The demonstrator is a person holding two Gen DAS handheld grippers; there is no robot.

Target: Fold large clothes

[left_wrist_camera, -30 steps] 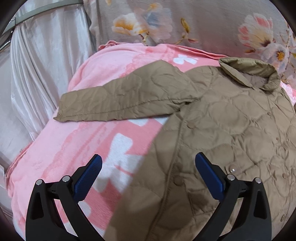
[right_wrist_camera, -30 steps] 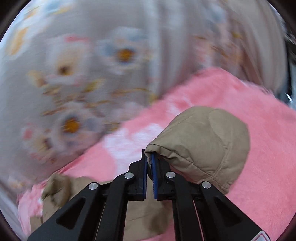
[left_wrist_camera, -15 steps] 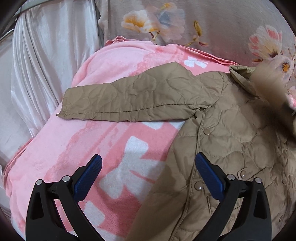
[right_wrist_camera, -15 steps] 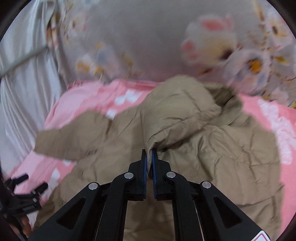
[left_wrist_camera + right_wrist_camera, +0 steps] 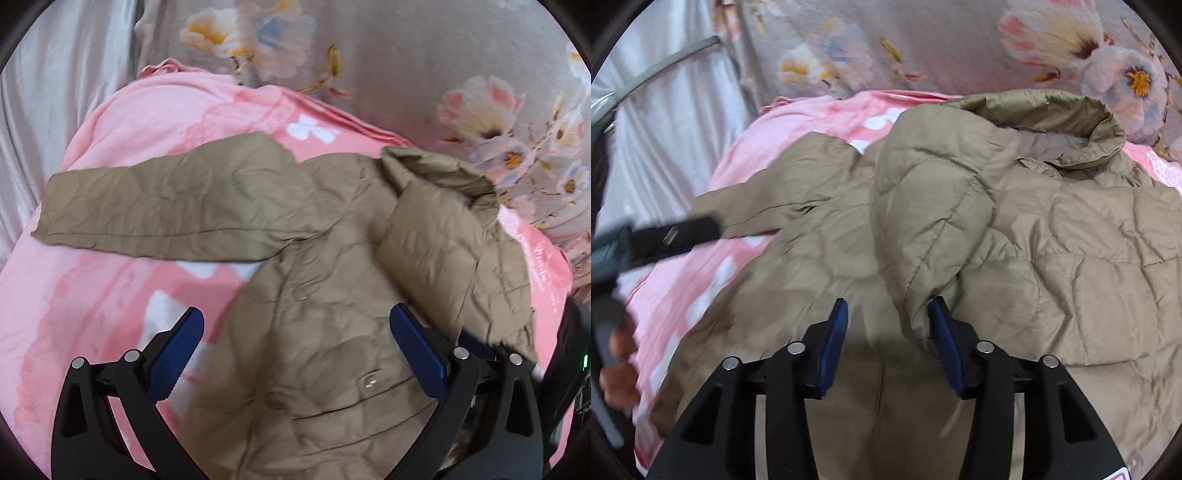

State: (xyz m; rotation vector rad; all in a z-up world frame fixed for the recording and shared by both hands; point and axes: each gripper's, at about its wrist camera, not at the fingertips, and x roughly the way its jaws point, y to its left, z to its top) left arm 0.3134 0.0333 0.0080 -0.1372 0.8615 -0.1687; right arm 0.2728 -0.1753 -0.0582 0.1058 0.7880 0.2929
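Quilted tan jacket (image 5: 1015, 236): right gripper (image 5: 888, 332) is opening, sleeve cuff (image 5: 923, 306) slipping free; left gripper (image 5: 295, 347) gapes empty. Withdraw cleanly, sparing the fold.

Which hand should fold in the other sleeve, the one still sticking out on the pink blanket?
Probably the left. The left gripper is open and empty on the side of the outstretched sleeve. The right gripper is just opening beside the folded sleeve, farther off.

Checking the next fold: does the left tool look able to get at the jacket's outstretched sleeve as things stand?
Probably yes. The left tool is open and empty, hovering over the jacket. The outstretched sleeve lies flat on the pink blanket ahead, with nothing covering it. The folded-over sleeve lies on the other side.
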